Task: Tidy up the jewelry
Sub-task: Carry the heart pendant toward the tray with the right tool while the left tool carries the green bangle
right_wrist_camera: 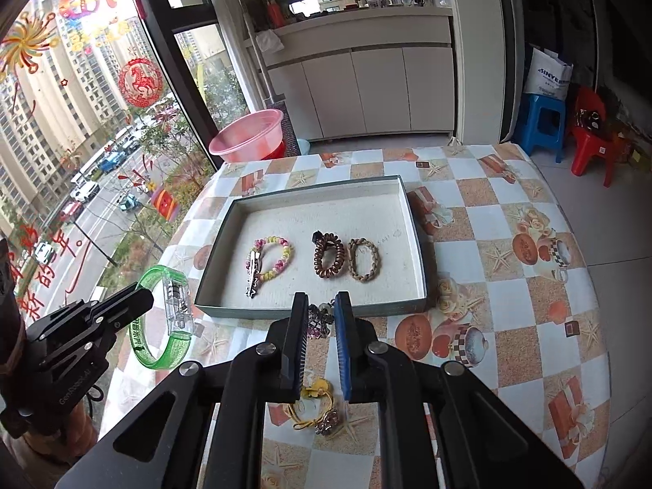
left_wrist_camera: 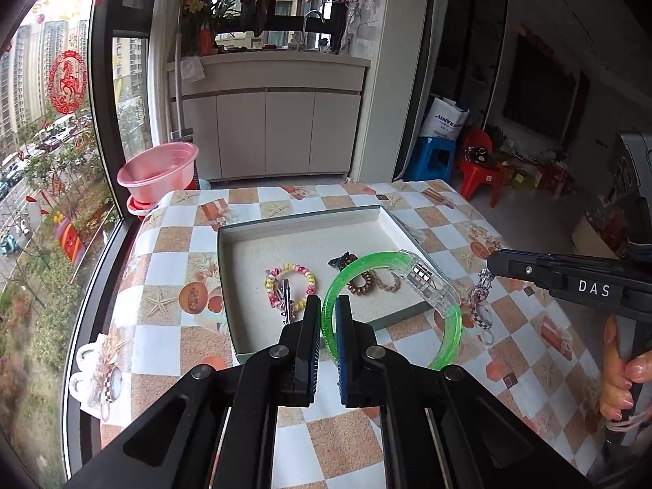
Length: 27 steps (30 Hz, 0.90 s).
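Note:
My left gripper [left_wrist_camera: 328,305] is shut on a green translucent bangle [left_wrist_camera: 450,328] with a clear battery section and holds it above the table, near the tray's front edge. It shows at the left of the right wrist view [right_wrist_camera: 163,318]. My right gripper [right_wrist_camera: 320,313] is shut on a small sparkly beaded piece [right_wrist_camera: 318,320], which hangs from its tip in the left wrist view [left_wrist_camera: 481,305]. The shallow tray [right_wrist_camera: 419,252] holds a pastel bead bracelet [right_wrist_camera: 271,256] with a silver hair clip [right_wrist_camera: 252,277], a brown coil tie [right_wrist_camera: 328,258] and a braided band [right_wrist_camera: 364,258].
A yellow hair tie with a charm [right_wrist_camera: 316,409] lies on the checkered tablecloth [right_wrist_camera: 509,326] under my right gripper. A pink basin [right_wrist_camera: 248,134] stands beyond the table's far left corner. Blue stool [right_wrist_camera: 544,122] and red stool [right_wrist_camera: 591,142] stand at the right.

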{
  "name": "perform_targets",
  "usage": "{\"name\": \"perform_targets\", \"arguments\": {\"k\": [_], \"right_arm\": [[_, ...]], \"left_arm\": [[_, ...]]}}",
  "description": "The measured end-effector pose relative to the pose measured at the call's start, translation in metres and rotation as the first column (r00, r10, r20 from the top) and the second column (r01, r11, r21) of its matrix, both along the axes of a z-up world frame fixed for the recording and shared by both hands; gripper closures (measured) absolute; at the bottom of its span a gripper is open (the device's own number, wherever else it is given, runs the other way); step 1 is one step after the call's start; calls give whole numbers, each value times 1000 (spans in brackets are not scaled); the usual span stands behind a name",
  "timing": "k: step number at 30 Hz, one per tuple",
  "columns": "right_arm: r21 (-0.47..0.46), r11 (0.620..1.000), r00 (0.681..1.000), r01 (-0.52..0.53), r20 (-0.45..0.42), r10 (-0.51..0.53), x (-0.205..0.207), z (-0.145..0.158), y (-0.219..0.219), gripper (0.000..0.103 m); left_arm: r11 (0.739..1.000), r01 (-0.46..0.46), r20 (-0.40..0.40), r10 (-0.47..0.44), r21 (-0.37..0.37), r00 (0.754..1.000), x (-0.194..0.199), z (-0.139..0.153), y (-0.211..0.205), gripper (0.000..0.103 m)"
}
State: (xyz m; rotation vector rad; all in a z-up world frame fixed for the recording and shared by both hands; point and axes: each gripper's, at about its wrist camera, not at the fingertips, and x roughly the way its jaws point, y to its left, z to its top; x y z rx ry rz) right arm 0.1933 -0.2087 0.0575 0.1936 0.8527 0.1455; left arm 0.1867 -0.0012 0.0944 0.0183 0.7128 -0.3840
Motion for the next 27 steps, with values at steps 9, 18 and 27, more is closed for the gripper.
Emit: {"name": "perform_targets", "arguments": {"k": [9, 18, 27], "right_arm": [[25, 1000, 999, 19, -32, -18, 53, -8, -5, 92], [-23, 998, 970, -58, -239, 51, 43, -107, 9, 44], [-119, 993, 967, 15, -250, -45, 51, -145, 14, 69]], "left_arm": [[989, -151, -9, 151, 1, 989, 64, -3, 6, 83], [988, -149, -80, 152, 39, 985, 79, -48, -3, 83], [987, -135, -85, 142, 83, 986, 81, -64, -15, 83]]}}
